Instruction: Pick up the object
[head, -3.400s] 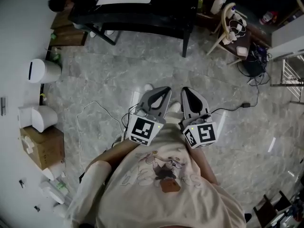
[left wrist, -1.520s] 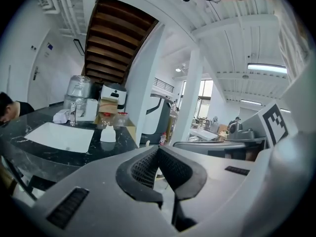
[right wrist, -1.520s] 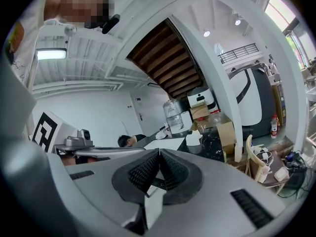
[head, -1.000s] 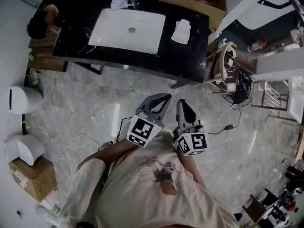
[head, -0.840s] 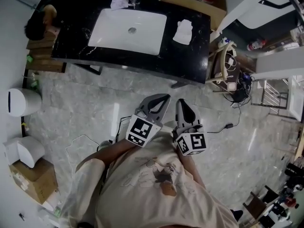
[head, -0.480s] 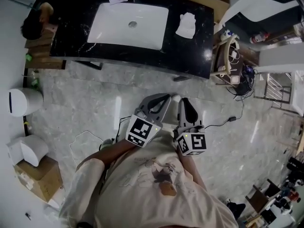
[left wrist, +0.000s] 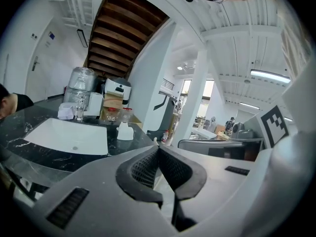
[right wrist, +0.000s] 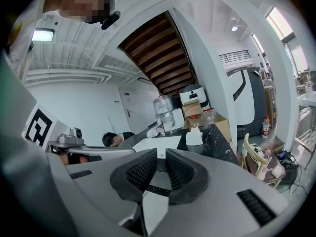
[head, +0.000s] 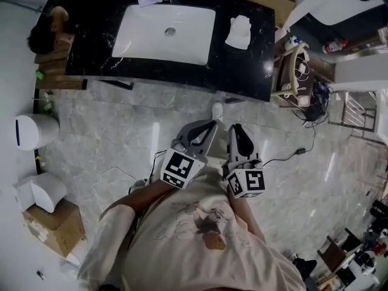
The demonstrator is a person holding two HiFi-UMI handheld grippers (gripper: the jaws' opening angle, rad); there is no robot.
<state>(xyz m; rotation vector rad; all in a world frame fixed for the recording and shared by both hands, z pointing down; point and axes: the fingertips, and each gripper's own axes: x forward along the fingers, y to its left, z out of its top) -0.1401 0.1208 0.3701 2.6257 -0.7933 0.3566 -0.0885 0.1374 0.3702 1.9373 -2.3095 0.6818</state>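
Note:
A small white bottle-shaped object (head: 238,31) stands on the black counter (head: 242,71), right of the white sink (head: 145,35). It also shows in the left gripper view (left wrist: 125,131) and the right gripper view (right wrist: 195,136). Both grippers are held close to the person's chest, over the marble floor and well short of the counter. My left gripper (head: 210,125) (left wrist: 158,147) is shut, pads touching, with nothing in it. My right gripper (head: 236,128) (right wrist: 160,152) has just been opening to a narrow gap, with nothing between its pads.
A person (head: 42,35) leans at the counter's left end. White bins (head: 33,131) and a cardboard box (head: 54,223) line the left wall. A chair with cables (head: 297,59) stands right of the counter. A cable (head: 291,156) lies on the floor.
The counter with the sink and the white object has come fully into view at the top. Both grippers keep their place near the chest, side by side.

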